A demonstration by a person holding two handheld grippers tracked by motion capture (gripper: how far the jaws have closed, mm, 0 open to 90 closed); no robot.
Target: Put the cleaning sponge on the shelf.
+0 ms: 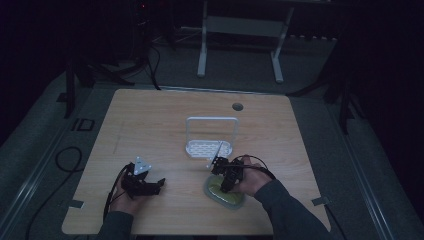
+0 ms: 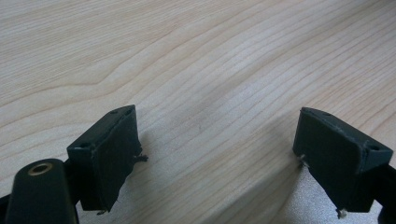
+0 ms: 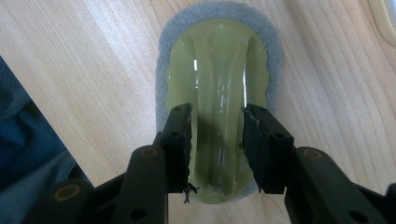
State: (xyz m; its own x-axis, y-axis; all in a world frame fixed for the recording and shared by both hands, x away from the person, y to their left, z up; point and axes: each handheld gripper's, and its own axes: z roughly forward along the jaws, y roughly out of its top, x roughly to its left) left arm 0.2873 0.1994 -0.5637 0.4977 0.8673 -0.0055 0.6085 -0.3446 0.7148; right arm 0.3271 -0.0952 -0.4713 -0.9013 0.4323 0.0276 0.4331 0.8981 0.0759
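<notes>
So the thing I'm working on is a scrubber (image 3: 219,93): an olive-green glossy plastic grip with a raised ridge down its middle, sitting on a grey foam pad that sticks out around it like a border. It's lying flat on the wooden table (image 1: 150,125), near the front edge on my right side, just in front of the white rack (image 1: 210,136). My right gripper (image 3: 217,140) is down over it with one jaw on each side of that centre ridge; the pads look right up against the ridge, but I honestly can't tell if they're squeezing it or only flanking it. My left gripper (image 2: 212,158) is parked on the left side of the table with its jaws spread wide, just bare wood grain between them. Room-wise, the scrubber is close to the front edge, and my right sleeve is right beside it. The whole middle and left of the tabletop is open wood, well apart from anything. The rack stands upright with a tall loop handle and a perforated base, and I can't see anything sitting in it from the high view
</notes>
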